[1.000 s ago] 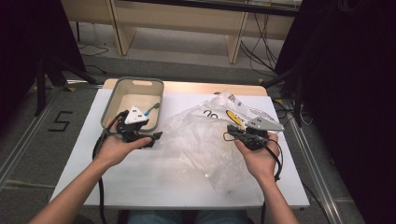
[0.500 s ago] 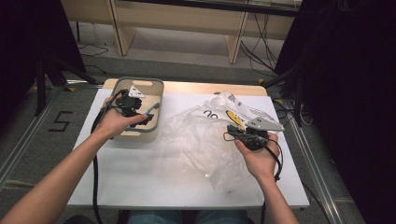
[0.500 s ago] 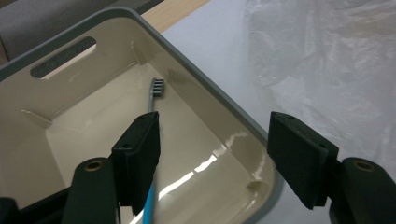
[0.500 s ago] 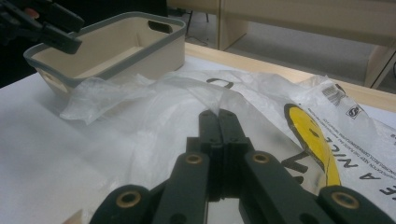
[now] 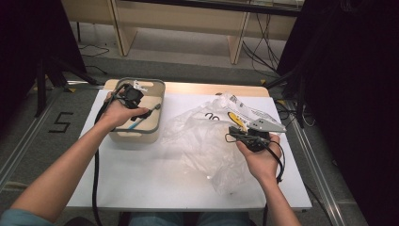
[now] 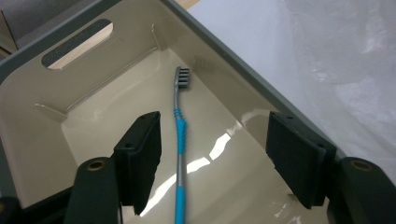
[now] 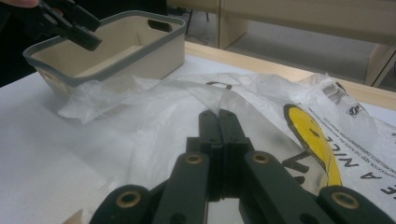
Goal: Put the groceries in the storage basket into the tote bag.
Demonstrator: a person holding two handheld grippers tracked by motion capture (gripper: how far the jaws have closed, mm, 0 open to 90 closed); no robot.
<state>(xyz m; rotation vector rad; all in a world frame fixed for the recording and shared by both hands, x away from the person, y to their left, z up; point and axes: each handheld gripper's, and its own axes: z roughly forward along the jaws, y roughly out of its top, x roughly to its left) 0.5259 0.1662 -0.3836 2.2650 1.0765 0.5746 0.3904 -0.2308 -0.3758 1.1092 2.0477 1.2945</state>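
Observation:
A grey-and-blue toothbrush (image 6: 180,140) lies on the floor of a beige bin (image 6: 93,88) with a grey rim. My left gripper (image 6: 215,135) hangs over the bin (image 5: 160,94), open. Its jaws have just been closing a little, with the toothbrush (image 5: 139,123) low between them and untouched. In the high view the left gripper (image 5: 149,111) sits at the table's back left. My right gripper (image 7: 218,116) is shut on a fold of the clear plastic bag (image 7: 154,107). That bag (image 5: 207,146) lies crumpled mid-table with the right gripper (image 5: 234,136) at its right side.
The bag's printed end with a yellow smiley (image 7: 310,135) points toward the table's far right corner. The bin (image 7: 154,51) stands beyond the bag, with the left gripper (image 7: 70,21) above it. White tabletop (image 5: 141,179) lies in front; a wooden strip (image 5: 197,88) edges the far side.
My left hand has moved away from me, from the table beside the bag to over the bin, and its jaws narrowed slightly. The right hand has stayed put.

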